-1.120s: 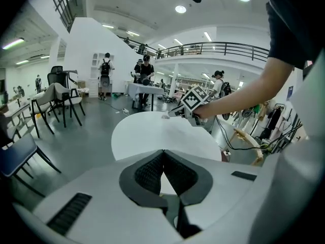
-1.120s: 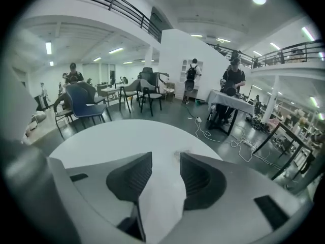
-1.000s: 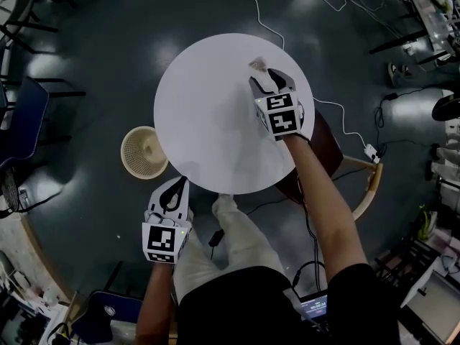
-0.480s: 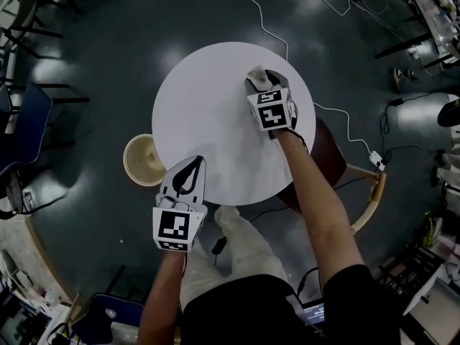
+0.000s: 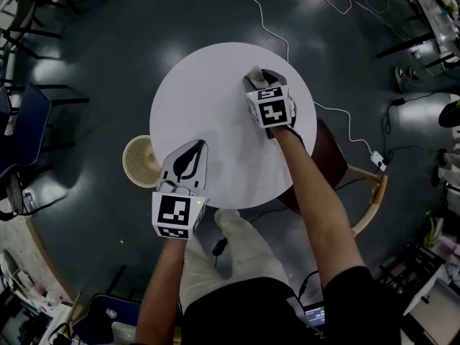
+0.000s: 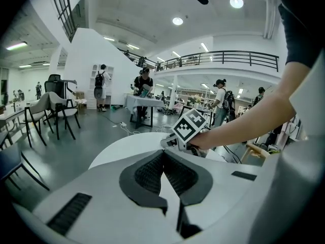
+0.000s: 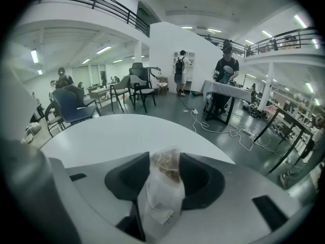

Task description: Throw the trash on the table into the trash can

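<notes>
A small clear plastic bag (image 7: 162, 187) with brown crumbs in its top lies at the far right of the round white table (image 5: 208, 106). My right gripper (image 7: 165, 161) stands open around the bag (image 5: 254, 74); its jaws have just been closing a little, and the bag fills most of the gap between the pads. My left gripper (image 5: 192, 148) is shut and empty, hovering over the table's near left edge. The left gripper (image 6: 163, 156) points across the table toward the right one. A beige basket trash can (image 5: 141, 161) stands on the floor just left of the table.
A brown wooden chair (image 5: 338, 157) is tucked at the table's right. A white cable (image 5: 266, 20) and power strip (image 5: 374, 157) run over the dark floor behind. Blue chairs (image 5: 29, 121) stand at the left. The person's legs are at the table's near edge.
My left gripper has come up from beside the leg to over the table's near left edge, close to the basket. The right gripper has edged forward so the bag sits between its jaws.
</notes>
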The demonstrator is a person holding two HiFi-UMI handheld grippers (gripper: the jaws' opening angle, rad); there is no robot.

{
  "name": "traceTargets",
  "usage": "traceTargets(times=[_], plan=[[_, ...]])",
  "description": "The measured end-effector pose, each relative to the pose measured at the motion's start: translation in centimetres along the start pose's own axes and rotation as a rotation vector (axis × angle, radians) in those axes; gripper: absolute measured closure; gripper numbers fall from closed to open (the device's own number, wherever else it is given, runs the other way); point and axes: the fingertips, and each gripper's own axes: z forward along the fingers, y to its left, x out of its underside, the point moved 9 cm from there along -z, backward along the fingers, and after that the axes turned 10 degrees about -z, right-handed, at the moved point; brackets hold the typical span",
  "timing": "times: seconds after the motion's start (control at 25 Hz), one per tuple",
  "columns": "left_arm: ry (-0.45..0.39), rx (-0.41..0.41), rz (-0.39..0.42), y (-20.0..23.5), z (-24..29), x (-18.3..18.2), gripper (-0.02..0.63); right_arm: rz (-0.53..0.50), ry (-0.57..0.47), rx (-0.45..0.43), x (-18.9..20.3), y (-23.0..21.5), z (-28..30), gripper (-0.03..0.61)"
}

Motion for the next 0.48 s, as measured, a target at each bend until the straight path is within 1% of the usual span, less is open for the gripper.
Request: traceTargets(times=[0.08, 0.2, 0.36, 0.48], plan=[[-0.003, 0.004, -0.002, -0.1, 0.2, -0.2, 0.598, -0.017, 0.012, 0.026, 0.0, -0.1, -0.1, 0.492], [-0.003, 0.008, -0.007, -0.5, 0.3, -0.2, 0.598, -0.046, 0.018, 0.044, 0.2, -0.3, -0.4, 0.509], [-0.005, 0.007, -0.011, -0.4, 0.3, -0.2, 0.598, -0.024, 0.014, 0.042, 0.1, -0.3, -0.6, 0.531], [-0.007, 0.004, -0.011, -0.3, -0.1, 0.1, 0.598, -0.028, 0.008, 0.053, 0.2, 0.3, -1.2, 0.538]])
